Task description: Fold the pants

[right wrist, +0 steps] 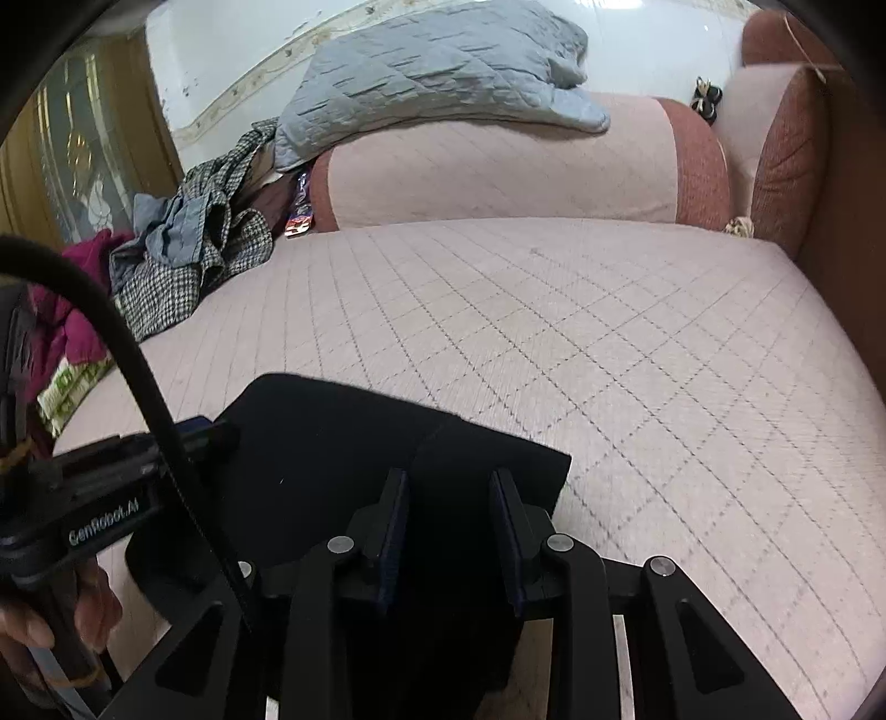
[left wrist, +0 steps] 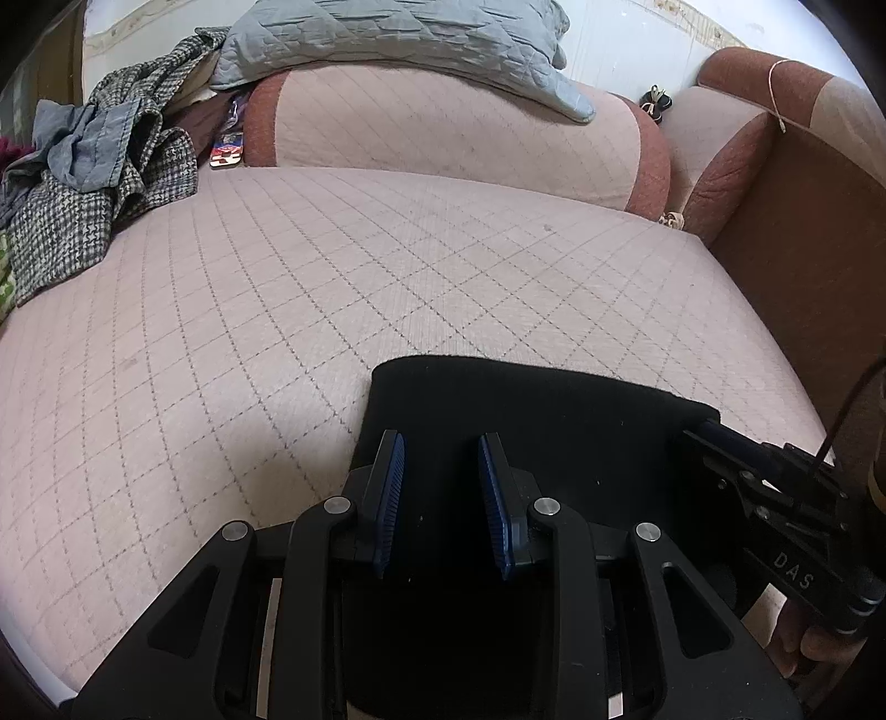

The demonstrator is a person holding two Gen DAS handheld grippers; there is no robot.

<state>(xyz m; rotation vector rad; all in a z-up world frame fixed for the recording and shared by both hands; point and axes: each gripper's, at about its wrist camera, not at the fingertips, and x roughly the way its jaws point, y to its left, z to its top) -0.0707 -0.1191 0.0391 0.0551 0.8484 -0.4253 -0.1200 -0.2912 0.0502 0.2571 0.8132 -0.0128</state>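
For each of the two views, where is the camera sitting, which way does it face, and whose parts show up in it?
Left wrist: on the left hand-held gripper, angled down over the folded black pants toward the backrest; the right hand-held gripper shows at the right edge.
Right wrist: on the right hand-held gripper, angled down over the pants; the left hand-held gripper and a hand show on the left.
Shared: pants, quilted sofa seat, grey quilt, pile of clothes.

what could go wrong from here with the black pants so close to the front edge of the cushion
1. The folded black pants lie at the near edge of the pink quilted cushion; a nudge could slide them off.
2. Both the left gripper and right gripper hover open above the cloth, so a pad could snag a layer and undo the fold.
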